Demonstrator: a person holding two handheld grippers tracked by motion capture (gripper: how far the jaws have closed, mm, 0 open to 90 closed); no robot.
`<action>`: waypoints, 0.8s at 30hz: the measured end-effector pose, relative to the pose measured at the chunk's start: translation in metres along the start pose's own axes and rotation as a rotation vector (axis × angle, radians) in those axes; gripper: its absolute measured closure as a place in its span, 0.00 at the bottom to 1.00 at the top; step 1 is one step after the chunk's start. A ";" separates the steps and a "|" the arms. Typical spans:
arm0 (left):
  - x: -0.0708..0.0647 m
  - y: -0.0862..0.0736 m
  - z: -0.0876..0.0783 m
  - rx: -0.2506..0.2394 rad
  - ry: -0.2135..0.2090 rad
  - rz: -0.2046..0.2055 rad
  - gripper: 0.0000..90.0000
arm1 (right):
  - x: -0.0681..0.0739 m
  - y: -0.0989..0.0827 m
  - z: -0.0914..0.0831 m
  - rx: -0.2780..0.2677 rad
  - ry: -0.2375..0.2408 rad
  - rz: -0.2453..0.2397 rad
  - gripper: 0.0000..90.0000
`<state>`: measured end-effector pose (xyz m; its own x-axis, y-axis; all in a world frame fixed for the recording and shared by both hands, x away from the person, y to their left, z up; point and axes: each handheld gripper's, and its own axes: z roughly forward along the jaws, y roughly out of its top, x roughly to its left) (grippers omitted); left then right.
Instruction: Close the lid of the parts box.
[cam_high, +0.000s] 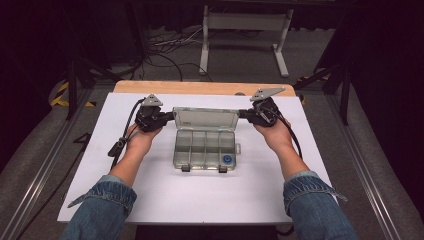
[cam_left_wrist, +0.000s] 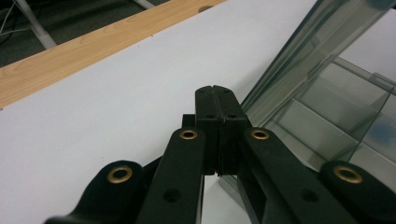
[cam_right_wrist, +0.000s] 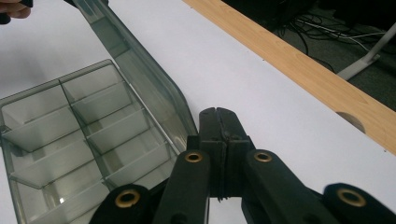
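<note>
No readable writing anywhere. Your clear smoky plastic compartment box (cam_high: 205, 142) sits mid-sheet on the white matte cover (cam_high: 200, 195) of the wood-edged desk (cam_high: 200, 88), lid up, a blue round piece (cam_high: 227, 159) in its near-right cell. Grey floor, cables behind. Your left hand-held gripper (cam_high: 171, 116) and right hand-held gripper (cam_high: 241, 114) flank the lid, each pressed together and pinching nothing.

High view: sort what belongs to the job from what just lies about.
In the job:
clear compartment box, lid up
blue piece inside it
left gripper, shut
right gripper, shut

Lying about:
white table frame
floor cables
</note>
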<state>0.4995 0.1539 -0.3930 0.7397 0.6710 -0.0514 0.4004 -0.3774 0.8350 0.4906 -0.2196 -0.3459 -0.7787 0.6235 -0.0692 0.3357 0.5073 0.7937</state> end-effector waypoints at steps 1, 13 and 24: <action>0.000 0.000 0.000 -0.002 0.000 0.002 0.99 | 0.001 0.000 -0.001 0.000 0.003 -0.001 1.00; -0.005 -0.005 -0.004 0.003 -0.018 -0.005 0.99 | 0.008 -0.006 -0.005 -0.006 0.021 -0.010 1.00; -0.011 -0.015 -0.010 -0.024 -0.043 -0.013 0.99 | 0.018 -0.014 -0.010 -0.014 0.055 -0.014 1.00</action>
<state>0.4797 0.1582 -0.3994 0.7571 0.6477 -0.0851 0.3972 -0.3530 0.8471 0.4664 -0.2218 -0.3523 -0.8114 0.5825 -0.0479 0.3171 0.5076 0.8011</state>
